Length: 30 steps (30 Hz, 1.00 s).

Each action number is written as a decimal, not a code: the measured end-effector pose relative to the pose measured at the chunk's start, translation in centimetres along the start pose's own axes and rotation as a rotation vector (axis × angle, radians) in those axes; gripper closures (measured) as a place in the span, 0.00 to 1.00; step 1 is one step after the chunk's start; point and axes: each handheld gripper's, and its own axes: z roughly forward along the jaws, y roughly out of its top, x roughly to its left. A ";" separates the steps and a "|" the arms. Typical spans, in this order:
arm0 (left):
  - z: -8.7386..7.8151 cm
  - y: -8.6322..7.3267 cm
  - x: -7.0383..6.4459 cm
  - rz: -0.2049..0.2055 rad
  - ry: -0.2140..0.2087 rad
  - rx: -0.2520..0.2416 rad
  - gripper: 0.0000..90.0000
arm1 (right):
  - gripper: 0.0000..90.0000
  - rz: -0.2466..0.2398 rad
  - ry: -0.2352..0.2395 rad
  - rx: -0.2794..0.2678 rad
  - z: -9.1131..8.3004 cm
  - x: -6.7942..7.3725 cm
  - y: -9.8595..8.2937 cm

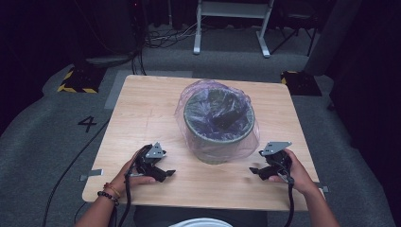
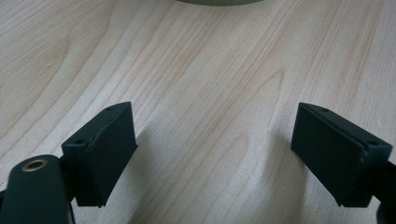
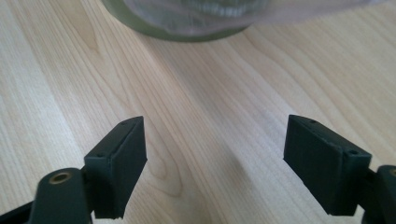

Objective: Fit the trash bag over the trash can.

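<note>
A round grey-green bin [image 1: 218, 142] stands at the middle of the wooden table [image 1: 142, 113], lined with a clear purplish plastic bag [image 1: 189, 101] that hangs over its rim and down its sides. Something dark lies inside the bin. My left gripper [image 1: 163, 172] rests low on the table to the bin's front left, jaws wide apart with nothing between them. My right gripper [image 1: 255, 171] sits to the bin's front right, also open and empty. The bin's base [image 3: 187, 32] and the bag's lower edge show ahead of the right jaws. A sliver of the bin [image 2: 215, 2] lies ahead of the left jaws.
Bare wood [image 2: 205, 93] lies between each gripper and the bin. Around the table is grey floor with cables [image 1: 71, 165], a yellow-and-black striped block [image 1: 78, 80] at the back left, and a white frame's legs [image 1: 231, 28] behind. A white rounded object [image 1: 201, 222] sits at the near edge.
</note>
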 end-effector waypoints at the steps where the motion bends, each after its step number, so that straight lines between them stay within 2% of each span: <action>1: 0.0 0.0 0.0 0.001 0.000 0.001 0.15 | 0.24 0.002 -0.001 0.003 0.1 0.0 -0.2; 10: 0.0 0.0 0.0 0.001 0.000 0.001 0.15 | 0.24 0.016 -0.006 -0.009 0.6 0.1 -1.9; 21: 0.0 0.0 0.0 0.001 0.000 0.001 0.15 | 0.24 0.048 -0.012 -0.062 0.3 0.0 -3.7; 30: 0.0 0.0 0.0 0.001 0.001 0.000 0.15 | 0.24 0.099 -0.027 -0.099 -0.2 -0.4 -5.4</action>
